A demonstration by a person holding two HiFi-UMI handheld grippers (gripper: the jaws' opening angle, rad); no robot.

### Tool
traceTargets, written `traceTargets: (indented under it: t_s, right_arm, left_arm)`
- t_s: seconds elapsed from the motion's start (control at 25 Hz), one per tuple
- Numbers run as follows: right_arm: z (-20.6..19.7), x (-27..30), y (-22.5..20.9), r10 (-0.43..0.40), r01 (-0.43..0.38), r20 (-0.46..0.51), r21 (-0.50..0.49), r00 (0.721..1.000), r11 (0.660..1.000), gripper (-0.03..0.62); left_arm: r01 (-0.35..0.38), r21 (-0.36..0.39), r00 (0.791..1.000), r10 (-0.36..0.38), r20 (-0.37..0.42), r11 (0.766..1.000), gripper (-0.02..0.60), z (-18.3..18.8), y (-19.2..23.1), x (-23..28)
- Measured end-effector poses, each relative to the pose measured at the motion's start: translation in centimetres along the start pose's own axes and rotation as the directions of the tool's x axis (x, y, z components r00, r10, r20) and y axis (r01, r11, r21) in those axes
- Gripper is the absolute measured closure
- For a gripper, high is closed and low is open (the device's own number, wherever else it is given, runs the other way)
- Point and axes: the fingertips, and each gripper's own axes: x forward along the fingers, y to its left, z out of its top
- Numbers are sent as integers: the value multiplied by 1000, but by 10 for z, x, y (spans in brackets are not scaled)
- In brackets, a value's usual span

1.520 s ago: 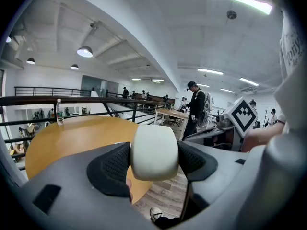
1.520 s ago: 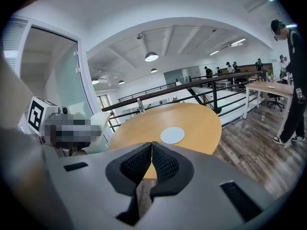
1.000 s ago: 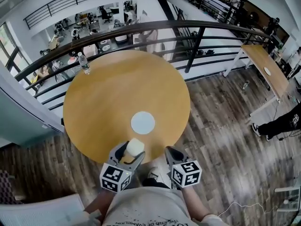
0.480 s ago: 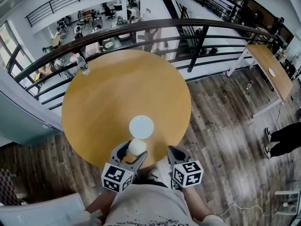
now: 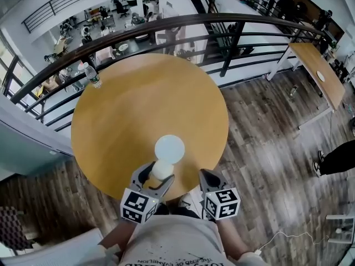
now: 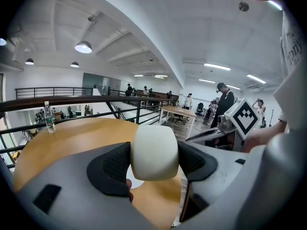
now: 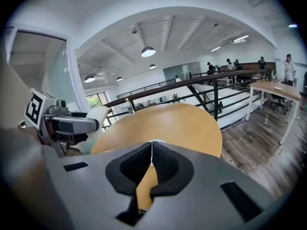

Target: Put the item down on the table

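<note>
My left gripper (image 5: 156, 175) is shut on a cream-white cup (image 5: 162, 170) over the near edge of the round wooden table (image 5: 133, 104). In the left gripper view the cup (image 6: 154, 152) sits squeezed between the two dark pads (image 6: 111, 166), above the tabletop. A white saucer (image 5: 169, 148) lies flat on the table just beyond the cup. My right gripper (image 5: 208, 177) hangs to the right, beside the table's rim, shut and holding nothing; its pads (image 7: 161, 163) meet in the right gripper view.
A plastic water bottle (image 5: 91, 75) stands at the table's far left edge. A dark metal railing (image 5: 183, 24) curves behind the table, with a lower floor beyond. A wooden desk (image 5: 319, 71) stands at the right on the plank floor.
The left gripper with the cup has moved slightly forward towards the saucer. The head view has shifted a little; the right gripper stays where it was.
</note>
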Motion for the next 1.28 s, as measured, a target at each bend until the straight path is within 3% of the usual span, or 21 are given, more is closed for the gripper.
traceTargets:
  t_s: [0.76, 1.28]
  right_arm:
    - [7, 50, -8, 9, -9, -43, 7, 999, 1000, 568]
    - [-7, 79, -20, 10, -7, -86, 31, 996, 999, 568]
  left_arm:
    - [27, 21, 996, -25, -86, 999, 259, -14, 49, 42]
    - [36, 32, 985, -30, -168, 999, 259, -47, 76, 81]
